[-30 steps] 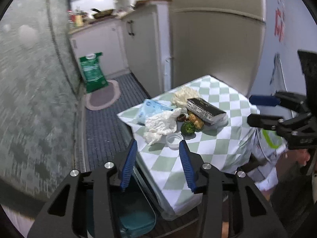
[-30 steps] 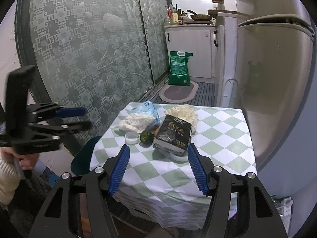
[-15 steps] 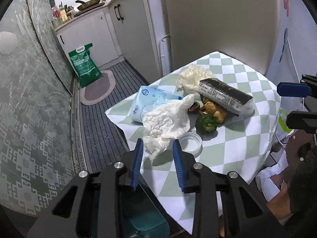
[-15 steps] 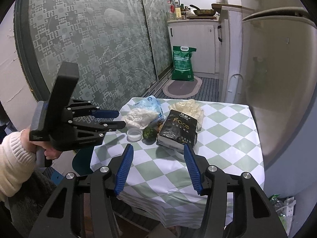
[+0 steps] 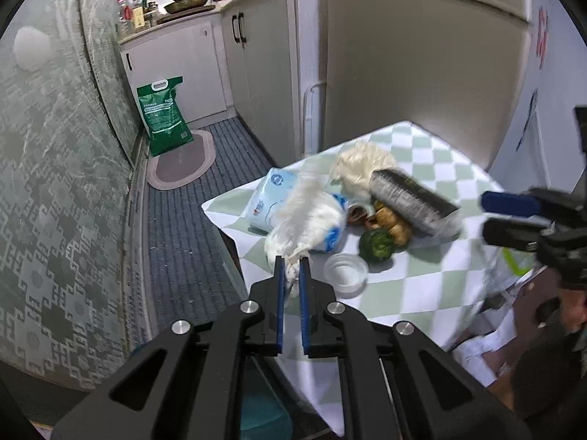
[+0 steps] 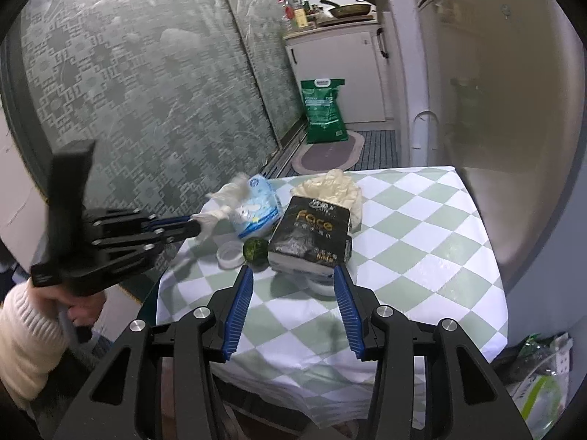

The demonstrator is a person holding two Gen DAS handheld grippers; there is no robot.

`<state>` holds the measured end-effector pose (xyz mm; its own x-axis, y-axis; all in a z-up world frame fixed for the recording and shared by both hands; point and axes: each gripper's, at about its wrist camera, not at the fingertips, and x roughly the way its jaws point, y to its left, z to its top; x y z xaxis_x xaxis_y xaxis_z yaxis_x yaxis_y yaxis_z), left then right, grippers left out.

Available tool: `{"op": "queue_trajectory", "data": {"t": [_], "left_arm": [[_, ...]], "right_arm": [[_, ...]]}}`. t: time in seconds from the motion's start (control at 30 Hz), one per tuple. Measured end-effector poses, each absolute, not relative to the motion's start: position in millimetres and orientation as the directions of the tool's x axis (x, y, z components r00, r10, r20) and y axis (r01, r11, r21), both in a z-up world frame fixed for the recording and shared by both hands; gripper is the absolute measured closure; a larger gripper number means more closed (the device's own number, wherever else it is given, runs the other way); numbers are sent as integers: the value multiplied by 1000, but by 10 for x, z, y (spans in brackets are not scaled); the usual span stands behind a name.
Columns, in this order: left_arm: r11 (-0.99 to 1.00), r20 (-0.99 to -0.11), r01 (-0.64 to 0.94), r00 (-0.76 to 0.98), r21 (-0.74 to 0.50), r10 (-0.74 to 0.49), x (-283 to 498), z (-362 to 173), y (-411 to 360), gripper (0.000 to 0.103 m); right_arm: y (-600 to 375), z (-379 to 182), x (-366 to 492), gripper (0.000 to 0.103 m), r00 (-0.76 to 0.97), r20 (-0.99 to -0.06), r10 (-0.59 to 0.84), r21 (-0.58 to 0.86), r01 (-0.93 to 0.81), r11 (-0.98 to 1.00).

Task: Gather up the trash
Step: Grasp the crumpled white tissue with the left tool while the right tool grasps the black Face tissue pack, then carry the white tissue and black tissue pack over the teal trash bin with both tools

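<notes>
Left tool (image 5: 290, 262) was clamped on one end of a crumpled white tissue (image 5: 308, 218), which was raised off the bench (image 6: 422, 227) at its left edge, over a blue packet (image 5: 266, 201). Just beside sat a small clear lid (image 5: 345, 273), a broccoli piece (image 5: 376, 244) and a black tissue pack (image 6: 312, 231), with a pale glove (image 6: 330, 187) behind. Right tool (image 6: 293, 282) hung above the near bench edge, jaws wide apart, holding nothing.
</notes>
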<state>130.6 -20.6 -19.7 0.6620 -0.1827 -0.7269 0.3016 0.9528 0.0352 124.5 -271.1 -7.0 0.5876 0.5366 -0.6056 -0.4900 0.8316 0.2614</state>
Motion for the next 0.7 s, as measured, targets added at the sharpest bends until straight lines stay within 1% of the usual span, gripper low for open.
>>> {"op": "queue_trajectory", "data": {"t": [0.07, 0.17, 0.37, 0.5, 0.7], "left_arm": [[954, -716, 299, 672, 26, -191, 1257, -156, -220, 95], [952, -702, 307, 680, 10, -211, 1185, -109, -246, 95], [950, -678, 307, 686, -58, -263, 1068, -2, -194, 95], [947, -666, 312, 692, -73, -279, 980, 38, -163, 95], [945, -654, 317, 700, -77, -287, 876, 70, -80, 95]], "right_arm": [[-2703, -61, 1261, 41, 611, -587, 531, 269, -471, 840], [-2665, -72, 1306, 35, 635, -570, 522, 275, -451, 849], [-2544, -186, 1446, 32, 660, -561, 500, 287, -412, 865], [-2498, -220, 1530, 32, 686, -555, 471, 277, -382, 882], [-2463, -356, 1663, 32, 671, -586, 454, 293, -347, 891]]}}
